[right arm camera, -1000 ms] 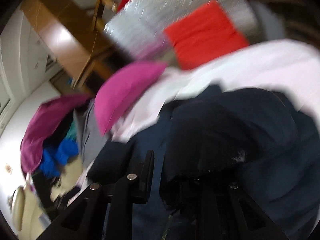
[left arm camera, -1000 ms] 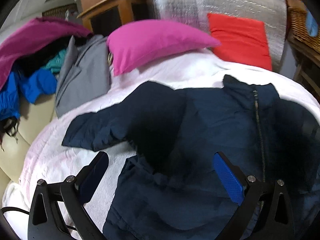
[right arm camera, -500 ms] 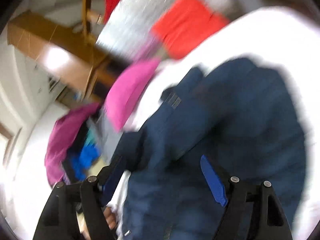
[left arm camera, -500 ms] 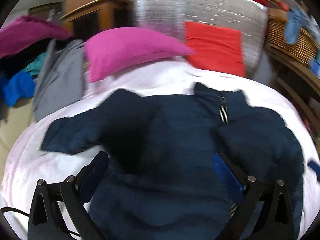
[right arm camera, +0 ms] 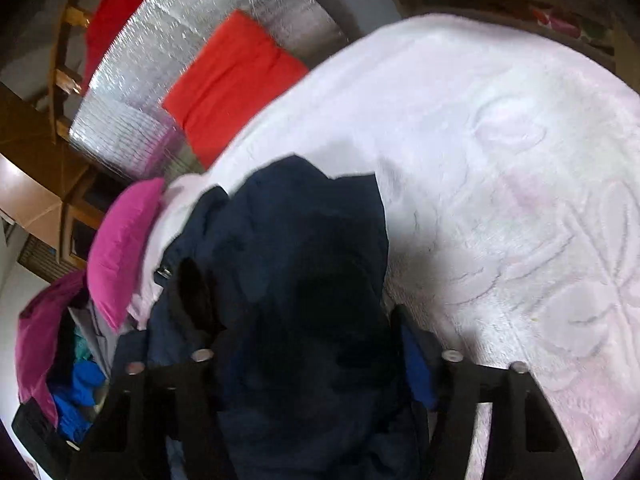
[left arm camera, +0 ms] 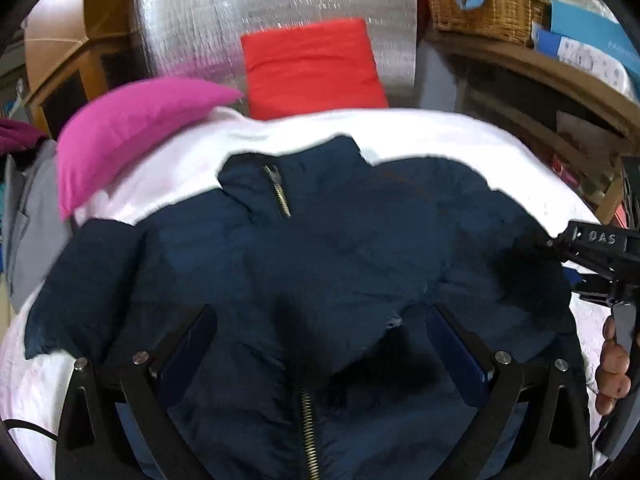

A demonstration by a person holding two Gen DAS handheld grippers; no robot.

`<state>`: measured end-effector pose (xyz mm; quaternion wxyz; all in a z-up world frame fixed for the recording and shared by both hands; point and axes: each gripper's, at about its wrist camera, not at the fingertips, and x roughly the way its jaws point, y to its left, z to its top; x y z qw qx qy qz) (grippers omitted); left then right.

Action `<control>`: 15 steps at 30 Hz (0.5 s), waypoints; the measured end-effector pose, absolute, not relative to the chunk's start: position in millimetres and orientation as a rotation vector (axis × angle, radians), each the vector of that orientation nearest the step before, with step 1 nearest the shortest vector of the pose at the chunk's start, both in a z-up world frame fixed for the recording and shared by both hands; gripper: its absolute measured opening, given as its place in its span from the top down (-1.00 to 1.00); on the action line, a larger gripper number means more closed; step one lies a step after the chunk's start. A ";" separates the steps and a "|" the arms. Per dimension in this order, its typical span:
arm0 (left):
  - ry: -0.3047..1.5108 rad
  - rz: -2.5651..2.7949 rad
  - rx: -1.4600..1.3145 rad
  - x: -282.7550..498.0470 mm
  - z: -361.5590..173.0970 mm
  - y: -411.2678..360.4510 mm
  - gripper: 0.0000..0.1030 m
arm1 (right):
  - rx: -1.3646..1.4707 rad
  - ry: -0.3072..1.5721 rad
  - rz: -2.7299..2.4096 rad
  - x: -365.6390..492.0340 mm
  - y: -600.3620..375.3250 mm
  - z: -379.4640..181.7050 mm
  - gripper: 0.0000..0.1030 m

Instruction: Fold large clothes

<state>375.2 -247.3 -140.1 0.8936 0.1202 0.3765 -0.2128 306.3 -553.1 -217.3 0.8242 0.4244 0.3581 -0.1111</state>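
Note:
A navy zip jacket (left arm camera: 320,248) lies front-up on the white bed cover (left arm camera: 440,136), collar toward the pillows. My left gripper (left arm camera: 320,344) hovers open over its chest; dark fabric lies below the blue pads (left arm camera: 456,344), not pinched. In the right wrist view my right gripper (right arm camera: 308,344) sits low at the jacket's right side (right arm camera: 304,256). Its jaws are closing with a bunch of navy fabric between them, and the pads do not clearly press on it. The right gripper (left arm camera: 568,264) and a hand (left arm camera: 612,364) show at the right edge of the left wrist view.
A pink pillow (left arm camera: 132,136) and a red cushion (left arm camera: 312,64) lean at the head of the bed against a silver panel (left arm camera: 280,12). A heap of clothes (right arm camera: 52,344) lies to the left. Wooden shelves with a wicker basket (left arm camera: 488,4) stand on the right.
The left gripper swung right across the jacket and stayed open. The right gripper let go of the sleeve it was holding, opened wide, dropped to the jacket's right side, and its jaws have narrowed around fabric.

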 end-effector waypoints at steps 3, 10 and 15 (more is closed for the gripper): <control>0.828 -0.403 0.225 385.5 -150.3 -245.2 -0.65 | 0.845 0.793 -0.250 316.2 -543.9 -217.5 0.23; 0.912 -0.409 0.096 401.2 -151.8 -213.3 0.24 | 0.734 0.707 -0.275 308.5 -526.7 -188.4 0.51; 0.893 -0.387 0.084 403.5 -140.0 -178.0 0.27 | 0.691 0.724 -0.313 311.0 -523.2 -188.9 0.53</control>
